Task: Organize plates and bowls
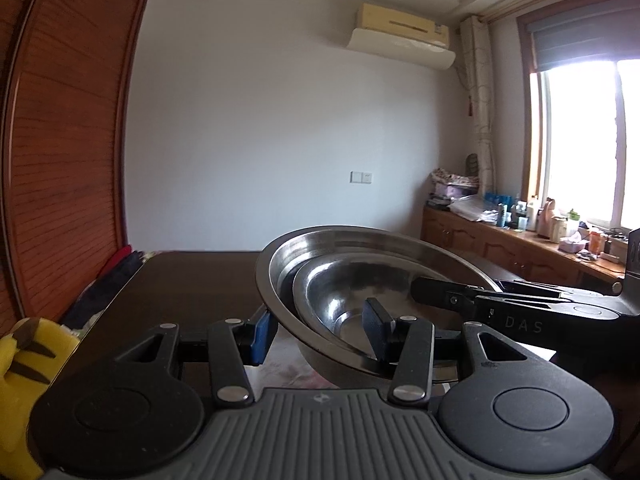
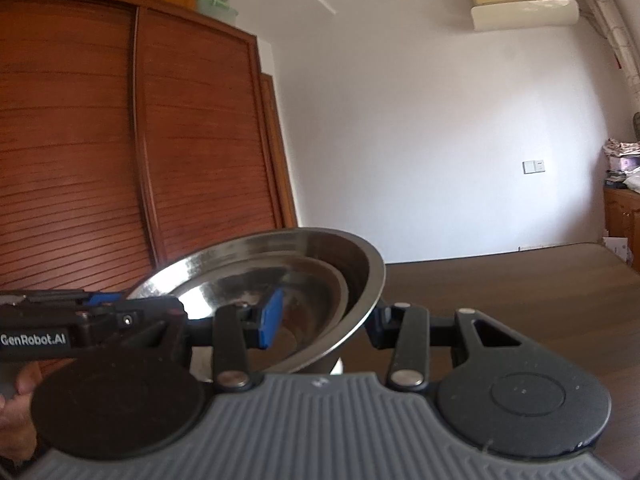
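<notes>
Above the bench, both tongs, left and right, clamped opposite rims of the nested steel bowls, probably to carry them steadily.

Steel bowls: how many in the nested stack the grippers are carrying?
3 visible: the large outer bowl, a middle bowl nested inside it, and a small inner bowl at the bottom. Both grippers straddle the stack's rim. More could be hidden beneath.

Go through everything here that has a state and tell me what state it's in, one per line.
Large steel bowl: lifted off the table, tilted, gripped at both sides.
Smaller steel bowl: nested inside the large one.
Left gripper: jaws astride the bowl wall.
Right gripper: jaws astride the opposite wall.
Wardrobe doors: shut.
</notes>
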Motion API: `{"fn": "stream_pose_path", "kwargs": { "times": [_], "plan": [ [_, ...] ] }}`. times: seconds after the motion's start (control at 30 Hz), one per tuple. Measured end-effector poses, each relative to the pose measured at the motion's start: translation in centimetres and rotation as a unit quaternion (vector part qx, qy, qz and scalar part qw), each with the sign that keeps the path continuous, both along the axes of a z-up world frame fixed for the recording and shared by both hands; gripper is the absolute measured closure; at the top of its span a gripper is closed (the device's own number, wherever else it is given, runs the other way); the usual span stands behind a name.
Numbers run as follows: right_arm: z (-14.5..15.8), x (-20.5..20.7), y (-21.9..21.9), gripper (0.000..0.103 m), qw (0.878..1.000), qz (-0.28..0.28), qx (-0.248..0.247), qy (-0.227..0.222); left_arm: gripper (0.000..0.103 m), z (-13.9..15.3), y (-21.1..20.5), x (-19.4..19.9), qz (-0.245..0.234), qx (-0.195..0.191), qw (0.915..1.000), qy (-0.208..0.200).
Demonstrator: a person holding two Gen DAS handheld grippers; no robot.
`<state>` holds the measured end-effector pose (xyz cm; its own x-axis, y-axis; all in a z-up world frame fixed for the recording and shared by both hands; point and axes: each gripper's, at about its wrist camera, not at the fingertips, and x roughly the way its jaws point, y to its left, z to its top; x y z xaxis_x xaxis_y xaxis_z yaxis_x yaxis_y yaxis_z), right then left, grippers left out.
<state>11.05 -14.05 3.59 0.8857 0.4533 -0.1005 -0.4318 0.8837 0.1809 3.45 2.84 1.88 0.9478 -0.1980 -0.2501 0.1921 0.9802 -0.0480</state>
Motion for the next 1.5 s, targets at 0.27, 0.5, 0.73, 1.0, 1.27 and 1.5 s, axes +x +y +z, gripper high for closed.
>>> {"fn": "stream_pose_path", "kwargs": {
  "times": [0.27,0.5,0.73,1.0,1.27,1.5],
  "plan": [
    [-1.2,0.6,1.8,0.058,0.999,0.020,-0.016,0.025,0.029,-1.3,1.3,0.6,0.016,-0.007,0.9997,0.019],
    [-1.3,0.6,2.4,0.058,0.999,0.022,-0.025,0.034,0.029,-1.6,1.3,0.7,0.023,-0.007,0.9993,0.027],
    [-1.2,0.8,2.7,0.058,0.998,0.023,-0.033,0.038,0.029,-1.4,1.1,0.8,0.026,-0.006,0.9993,0.028],
    [-0.5,1.5,3.6,0.055,0.998,0.028,-0.039,0.048,0.027,-1.3,1.2,1.1,0.027,-0.013,0.9991,0.031],
    [0.0,1.2,4.1,0.034,0.997,0.021,-0.058,0.035,0.009,-0.6,1.0,0.6,0.034,0.003,0.9993,0.016],
    [1.0,0.1,3.3,0.025,0.998,-0.001,-0.063,0.023,0.000,0.9,0.7,0.0,0.041,0.014,0.9990,-0.006]
  ]
}}
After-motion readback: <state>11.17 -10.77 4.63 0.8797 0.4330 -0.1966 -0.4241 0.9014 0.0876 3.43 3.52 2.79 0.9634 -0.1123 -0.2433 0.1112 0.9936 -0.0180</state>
